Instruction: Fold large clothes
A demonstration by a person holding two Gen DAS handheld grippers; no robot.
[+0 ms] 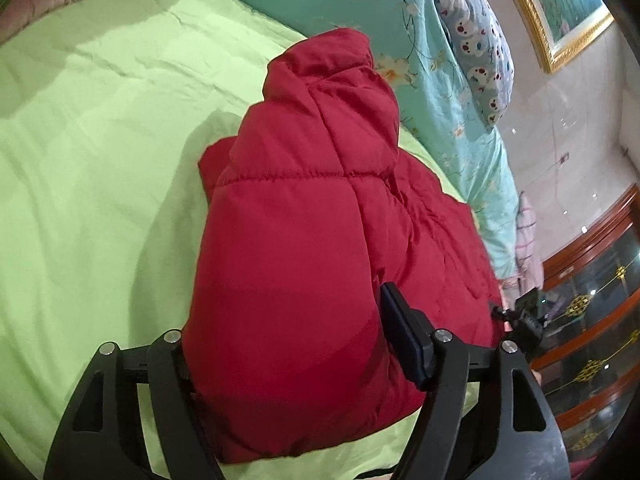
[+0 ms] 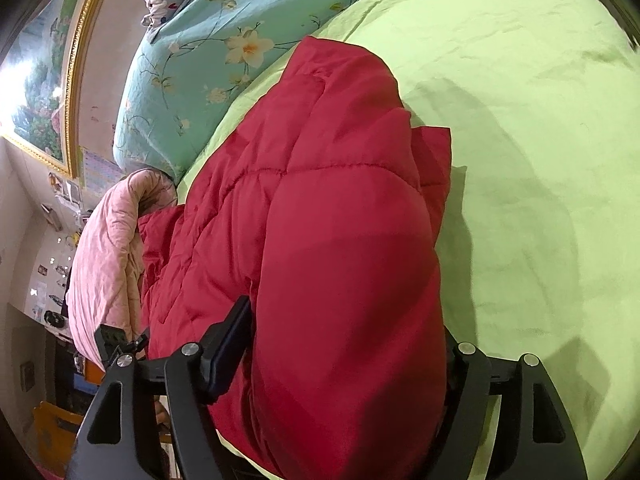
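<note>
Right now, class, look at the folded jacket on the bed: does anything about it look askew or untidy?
Mostly neat. The red jacket lies folded on the green sheet, but one lower layer sticks out past the top fold's edge, so the sides are not flush. Nothing is torn or spilled.

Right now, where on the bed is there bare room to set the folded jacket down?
Bare green sheet lies left of the red puffer jacket in the left wrist view, bordered by the pink quilt's corner above. In the right wrist view it opens right of the jacket. Crowded: the floral blue duvet and patterned pillow beyond the jacket.
</note>
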